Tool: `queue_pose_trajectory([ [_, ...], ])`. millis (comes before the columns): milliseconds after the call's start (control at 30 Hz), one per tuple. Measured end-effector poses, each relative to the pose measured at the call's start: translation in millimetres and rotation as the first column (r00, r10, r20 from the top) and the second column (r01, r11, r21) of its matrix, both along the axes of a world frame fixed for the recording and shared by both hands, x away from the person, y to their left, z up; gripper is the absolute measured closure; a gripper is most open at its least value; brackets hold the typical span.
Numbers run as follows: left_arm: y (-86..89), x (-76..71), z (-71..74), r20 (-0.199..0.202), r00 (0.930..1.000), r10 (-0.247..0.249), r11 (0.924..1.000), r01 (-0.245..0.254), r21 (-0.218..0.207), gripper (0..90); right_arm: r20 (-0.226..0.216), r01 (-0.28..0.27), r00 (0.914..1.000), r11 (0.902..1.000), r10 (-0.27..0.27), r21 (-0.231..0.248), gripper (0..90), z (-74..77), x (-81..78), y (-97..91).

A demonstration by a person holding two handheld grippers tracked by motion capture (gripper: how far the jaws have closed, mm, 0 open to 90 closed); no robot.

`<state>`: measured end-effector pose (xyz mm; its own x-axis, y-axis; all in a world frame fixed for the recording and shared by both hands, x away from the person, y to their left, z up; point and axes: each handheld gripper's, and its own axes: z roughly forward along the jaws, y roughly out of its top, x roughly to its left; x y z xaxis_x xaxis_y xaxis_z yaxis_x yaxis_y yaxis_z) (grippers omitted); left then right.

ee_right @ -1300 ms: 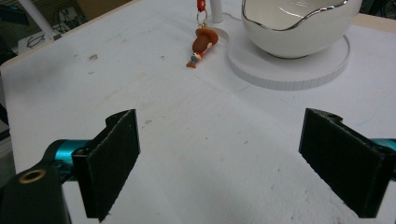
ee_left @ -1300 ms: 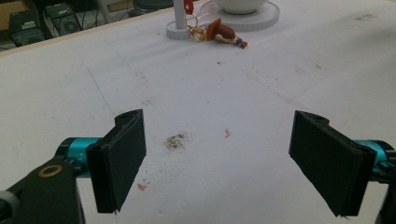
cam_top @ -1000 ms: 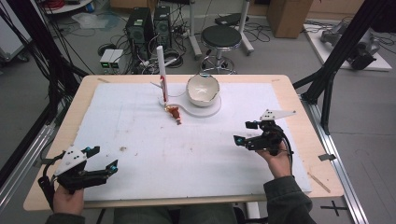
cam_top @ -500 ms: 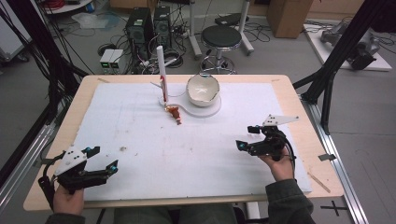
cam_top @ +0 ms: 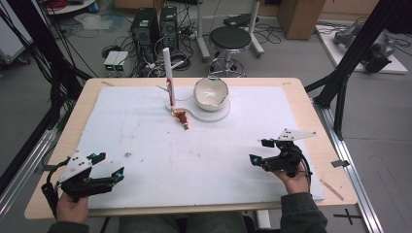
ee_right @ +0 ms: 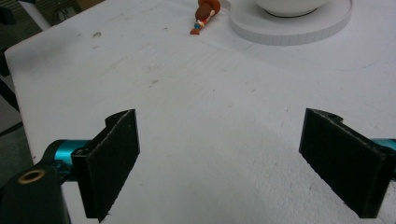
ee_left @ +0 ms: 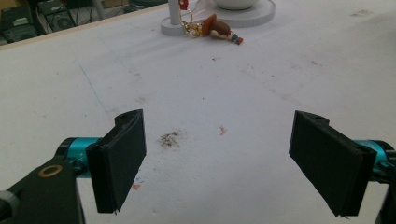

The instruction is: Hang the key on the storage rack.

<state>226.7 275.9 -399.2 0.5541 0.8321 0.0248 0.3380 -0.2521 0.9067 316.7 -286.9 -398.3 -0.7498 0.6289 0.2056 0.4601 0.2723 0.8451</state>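
Jaws on my left gripper (cam_top: 107, 165) stand wide apart with nothing between them, and from its own view (ee_left: 217, 163) I see only bare white mat (cam_top: 145, 141) in the gap, with a small dark smudge (ee_left: 169, 139) just ahead of the left jaw. My right gripper (cam_top: 258, 151) is spread just as wide and holds nothing; in its own view (ee_right: 219, 163) the jaws frame plain mat as well. Both hover low near my edge of the table (cam_top: 311, 102), well apart from each other. The thing nearest my reach is the little brown keychain figure (cam_top: 182, 118), lying flat on the mat well ahead of both grippers, ahead and to the right of the left one, ahead and to the left of the right one. Its long axis runs at a slant: one end lies against the base of the white post stand (cam_top: 168, 73), and the small coloured tip points away from the post, back toward my side. In the left gripper view the figure (ee_left: 217, 29) has a gold ring at the post end. Just beyond it a white bowl (cam_top: 211, 92) sits on a round white disc (cam_top: 221, 114).
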Motion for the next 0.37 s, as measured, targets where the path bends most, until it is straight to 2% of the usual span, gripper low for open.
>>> queue_pose_trajectory([
  [200, -1.1, 1.0, -1.3, -0.006, 0.9999, -0.009, 1.0000, 0.009, 0.004, 19.3, 0.029, 0.005, 0.9996, 1.0000, -0.005, -0.002, 11.2, 1.1, -9.6, -2.7],
  [367, -0.1, 1.9, -1.6, -0.006, 1.0000, -0.001, 1.0000, 0.001, -0.001, 19.3, 0.041, 0.005, 0.9991, 0.9998, -0.006, 0.020, 11.2, 3.7, -12.1, -3.1],
])
